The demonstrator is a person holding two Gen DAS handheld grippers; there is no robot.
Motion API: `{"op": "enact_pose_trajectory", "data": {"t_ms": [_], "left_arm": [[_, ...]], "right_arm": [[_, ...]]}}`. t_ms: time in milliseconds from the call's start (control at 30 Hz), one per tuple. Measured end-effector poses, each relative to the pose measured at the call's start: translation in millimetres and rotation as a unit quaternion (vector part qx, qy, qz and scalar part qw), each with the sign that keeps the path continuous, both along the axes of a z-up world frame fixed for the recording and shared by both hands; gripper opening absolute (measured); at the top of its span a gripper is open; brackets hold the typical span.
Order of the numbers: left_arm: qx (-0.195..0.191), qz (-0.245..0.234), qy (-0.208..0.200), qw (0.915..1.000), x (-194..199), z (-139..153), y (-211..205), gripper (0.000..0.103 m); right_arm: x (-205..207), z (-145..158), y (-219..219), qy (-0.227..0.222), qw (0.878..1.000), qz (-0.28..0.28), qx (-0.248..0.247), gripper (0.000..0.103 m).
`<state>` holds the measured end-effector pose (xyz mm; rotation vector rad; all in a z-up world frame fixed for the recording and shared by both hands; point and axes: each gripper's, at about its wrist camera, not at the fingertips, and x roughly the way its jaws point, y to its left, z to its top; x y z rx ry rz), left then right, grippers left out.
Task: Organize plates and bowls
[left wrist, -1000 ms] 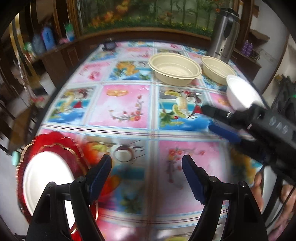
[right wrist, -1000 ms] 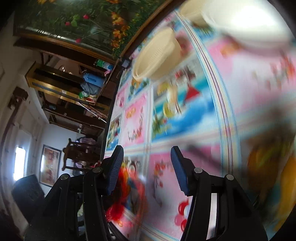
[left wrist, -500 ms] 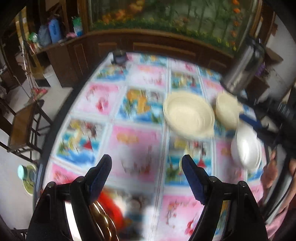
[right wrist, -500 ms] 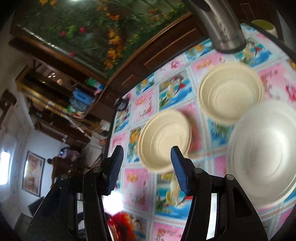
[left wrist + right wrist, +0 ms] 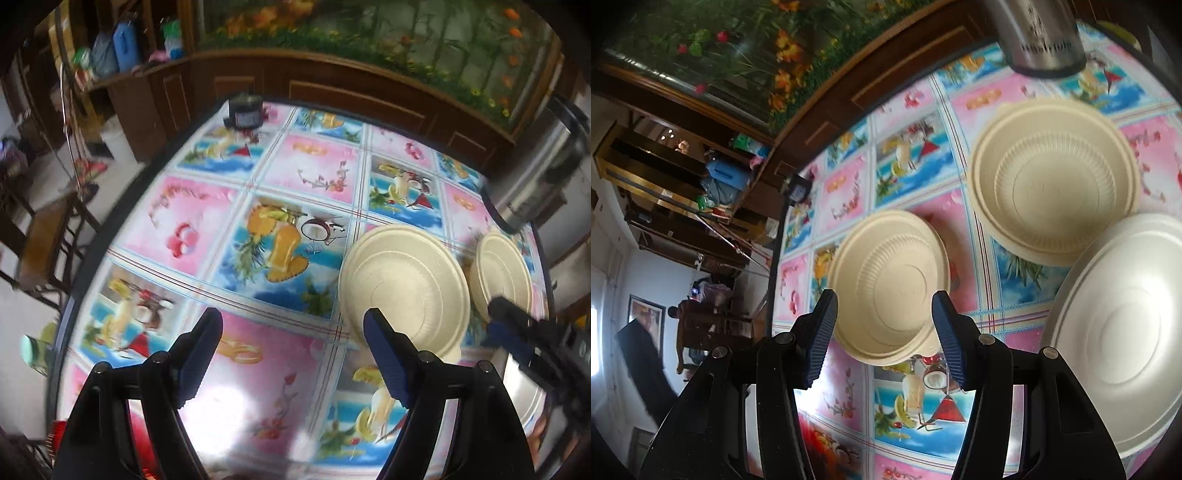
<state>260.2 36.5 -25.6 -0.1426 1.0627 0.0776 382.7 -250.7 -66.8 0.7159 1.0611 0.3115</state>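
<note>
Two cream bowls stand on the flowered tablecloth: a nearer one (image 5: pixel 404 284) (image 5: pixel 892 284) and a farther one (image 5: pixel 504 273) (image 5: pixel 1054 181). A white bowl (image 5: pixel 1119 328) sits at the right, its rim against the farther cream bowl. My left gripper (image 5: pixel 293 347) is open and empty above the table, left of the nearer cream bowl. My right gripper (image 5: pixel 884 332) is open and empty, raised above the nearer cream bowl; it shows at the right edge of the left wrist view (image 5: pixel 517 332). A sliver of a red plate (image 5: pixel 59 439) peeks out at the bottom left.
A steel thermos (image 5: pixel 543 177) (image 5: pixel 1041 37) stands at the table's far right beside the bowls. A small dark box (image 5: pixel 243 110) sits at the far edge. A wooden cabinet runs behind the table. A chair (image 5: pixel 44 236) stands off the left side.
Both grippers have risen and tilted toward the bowls. The red plate with the white plate on it has slid almost out of the left view. The right gripper now hovers over the nearer cream bowl.
</note>
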Motion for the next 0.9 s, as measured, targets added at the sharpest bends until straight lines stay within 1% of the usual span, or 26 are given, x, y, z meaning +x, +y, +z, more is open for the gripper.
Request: {"op": "enact_pose_trajectory", "data": {"t_ms": [167, 267, 367, 433, 600, 667, 767, 900], "left_arm": [[-0.003, 0.017, 0.013, 0.9998, 16, -16, -2, 0.079], [-0.006, 0.023, 0.018, 0.9996, 23, -23, -1, 0.079], [-0.006, 0.025, 0.021, 0.9994, 30, -28, -2, 0.079], [-0.011, 0.027, 0.022, 0.9993, 34, -30, -5, 0.079], [-0.008, 0.023, 0.020, 0.9995, 39, -32, -12, 0.079], [-0.016, 0.019, 0.027, 0.9993, 40, -36, -14, 0.079], [-0.017, 0.012, 0.034, 0.9992, 40, -40, -18, 0.079], [-0.024, 0.010, 0.039, 0.9989, 40, -46, -20, 0.079]], "right_arm": [[8, -9, 4, 0.009, 1.000, -0.002, -0.013, 0.054], [13, -10, 12, 0.001, 0.999, -0.002, -0.039, 0.054], [20, -22, 16, 0.012, 0.999, 0.000, -0.040, 0.054], [22, -29, 14, 0.027, 0.999, -0.007, -0.045, 0.054], [23, -30, 11, 0.024, 0.999, -0.005, -0.043, 0.054], [22, -32, 11, 0.026, 0.999, -0.009, -0.043, 0.054], [23, -37, 13, 0.033, 0.999, -0.009, -0.032, 0.054], [22, -39, 14, 0.032, 0.999, -0.014, -0.030, 0.054]]}}
